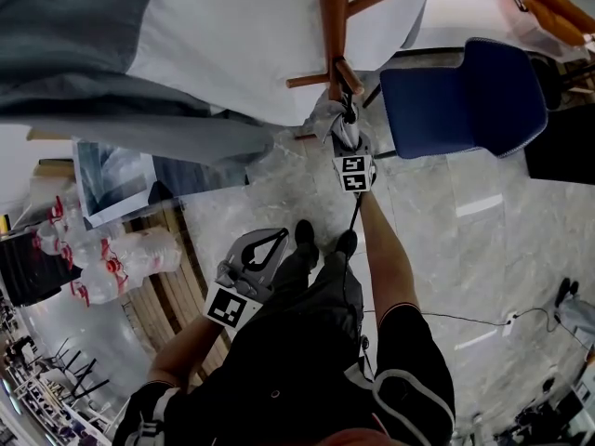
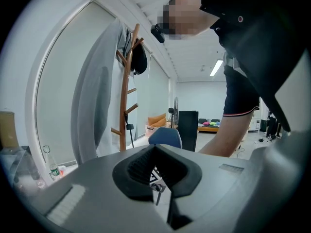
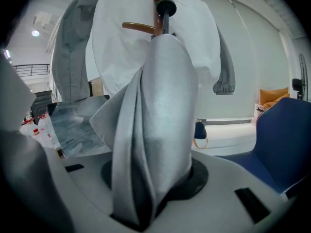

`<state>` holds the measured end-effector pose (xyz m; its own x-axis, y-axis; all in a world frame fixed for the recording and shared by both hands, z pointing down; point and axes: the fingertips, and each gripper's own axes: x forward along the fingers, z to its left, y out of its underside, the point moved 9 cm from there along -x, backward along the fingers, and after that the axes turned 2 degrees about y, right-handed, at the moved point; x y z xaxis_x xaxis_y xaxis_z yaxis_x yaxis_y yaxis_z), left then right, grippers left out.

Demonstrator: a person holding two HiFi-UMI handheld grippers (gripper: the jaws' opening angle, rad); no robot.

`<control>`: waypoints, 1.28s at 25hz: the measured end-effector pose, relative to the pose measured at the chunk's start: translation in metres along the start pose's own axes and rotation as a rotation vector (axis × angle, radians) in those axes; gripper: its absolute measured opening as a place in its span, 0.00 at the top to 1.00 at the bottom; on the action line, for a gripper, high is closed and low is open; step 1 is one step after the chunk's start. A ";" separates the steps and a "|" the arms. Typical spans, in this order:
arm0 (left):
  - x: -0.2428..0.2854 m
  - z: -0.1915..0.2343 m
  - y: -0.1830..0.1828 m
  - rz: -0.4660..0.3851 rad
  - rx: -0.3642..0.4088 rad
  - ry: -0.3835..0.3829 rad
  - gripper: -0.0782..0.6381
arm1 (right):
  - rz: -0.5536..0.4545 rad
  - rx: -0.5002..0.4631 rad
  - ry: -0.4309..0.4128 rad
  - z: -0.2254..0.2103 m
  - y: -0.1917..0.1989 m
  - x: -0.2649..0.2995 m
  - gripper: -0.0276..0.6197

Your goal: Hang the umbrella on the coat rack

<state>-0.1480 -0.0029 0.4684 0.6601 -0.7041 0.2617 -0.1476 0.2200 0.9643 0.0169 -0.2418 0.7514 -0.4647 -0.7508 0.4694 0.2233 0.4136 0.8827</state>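
My right gripper (image 1: 346,126) is shut on a folded grey umbrella (image 3: 160,130), which stands upright between its jaws. The umbrella's black end (image 3: 165,8) reaches up beside a peg (image 3: 138,27) of the wooden coat rack (image 1: 332,26); I cannot tell whether they touch. In the head view the umbrella (image 1: 335,117) sits right against the rack's post. My left gripper (image 1: 282,235) hangs lower, near the person's legs, well away from the rack. Its jaws meet at the tips with nothing between them (image 2: 154,152).
A white and grey coat (image 1: 232,35) hangs on the rack, and a black cap (image 2: 140,59) hangs on an upper peg. A blue chair (image 1: 465,96) stands right of the rack. Several water bottles (image 1: 93,258) and a leaning picture (image 1: 112,179) are at the left.
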 end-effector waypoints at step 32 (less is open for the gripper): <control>0.005 -0.013 0.000 0.005 -0.002 0.029 0.89 | -0.034 -0.031 -0.014 -0.011 0.000 -0.019 0.30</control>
<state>-0.1354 0.0025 0.4687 0.6801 -0.6835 0.2653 -0.1496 0.2249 0.9628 0.0350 -0.2330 0.7428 -0.4843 -0.7569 0.4389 0.2332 0.3718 0.8986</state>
